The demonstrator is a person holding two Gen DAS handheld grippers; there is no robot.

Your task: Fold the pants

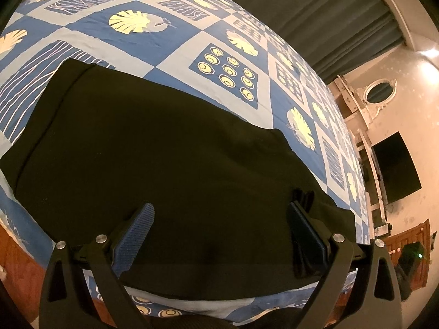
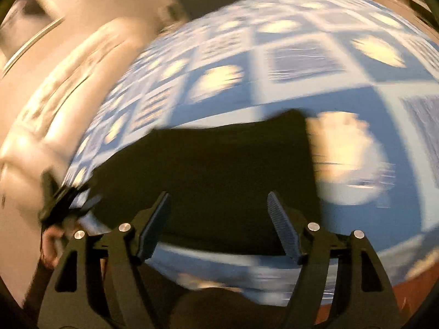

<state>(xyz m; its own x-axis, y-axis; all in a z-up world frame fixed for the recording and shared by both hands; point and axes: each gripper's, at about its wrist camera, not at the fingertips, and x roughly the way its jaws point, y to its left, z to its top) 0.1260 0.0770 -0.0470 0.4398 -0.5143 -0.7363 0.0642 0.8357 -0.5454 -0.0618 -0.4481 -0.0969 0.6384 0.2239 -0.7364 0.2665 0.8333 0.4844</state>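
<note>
The dark pants (image 1: 153, 148) lie flat as a folded slab on the blue patterned bedspread (image 1: 131, 46). My left gripper (image 1: 219, 219) is open, its blue-padded fingers (image 1: 134, 235) spread just above the near part of the pants, holding nothing. In the right wrist view, which is blurred, the pants (image 2: 219, 164) lie ahead on the bedspread (image 2: 315, 98). My right gripper (image 2: 219, 205) is open and empty above their near edge. The other gripper (image 2: 65, 203) shows at the left edge of the right wrist view.
Dark green curtains (image 1: 315, 13) hang beyond the bed. A dark wall-mounted screen (image 1: 395, 167) and a white frame (image 1: 365, 126) stand at the right. The bed's near edge and a reddish floor (image 1: 16, 260) lie below the grippers.
</note>
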